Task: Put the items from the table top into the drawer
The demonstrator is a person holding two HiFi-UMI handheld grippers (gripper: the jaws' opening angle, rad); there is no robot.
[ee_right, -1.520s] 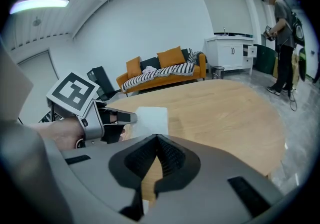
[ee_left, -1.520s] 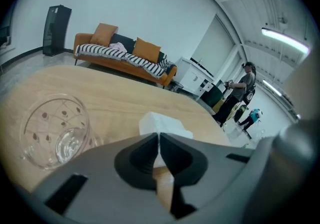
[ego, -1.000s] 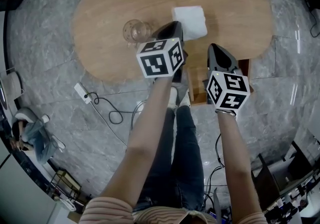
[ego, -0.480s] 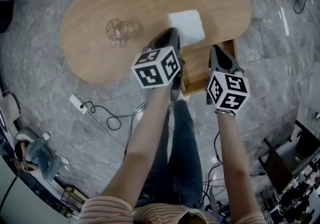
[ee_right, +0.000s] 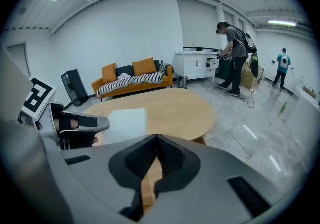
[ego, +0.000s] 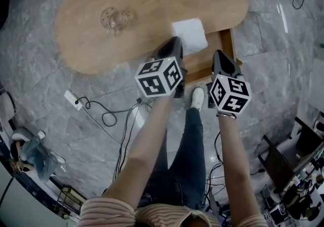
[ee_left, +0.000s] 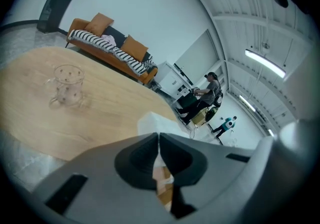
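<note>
A clear glass cup (ego: pixel 115 18) (ee_left: pixel 67 86) stands on the oval wooden table (ego: pixel 81 34). A white folded item (ego: pixel 189 35) (ee_left: pixel 152 122) (ee_right: pixel 125 119) lies near the table's front edge. An open wooden drawer (ego: pixel 225 44) sticks out below that edge. My left gripper (ego: pixel 172 48) (ee_left: pixel 159 139) is shut and empty, just short of the white item. My right gripper (ego: pixel 218 58) (ee_right: pixel 157 140) is also shut and empty, above the drawer, whose wood (ee_right: pixel 149 180) shows beneath its jaws.
A power strip and cables (ego: pixel 76 103) lie on the grey floor left of my legs and shoe (ego: pixel 196 98). An orange sofa (ee_left: pixel 110 48) stands beyond the table. Two people (ee_right: pixel 232 58) are at the room's far side.
The table and glass have slid up and left in the head view. Both grippers, still shut, have drawn back to the table's front edge, above the drawer.
</note>
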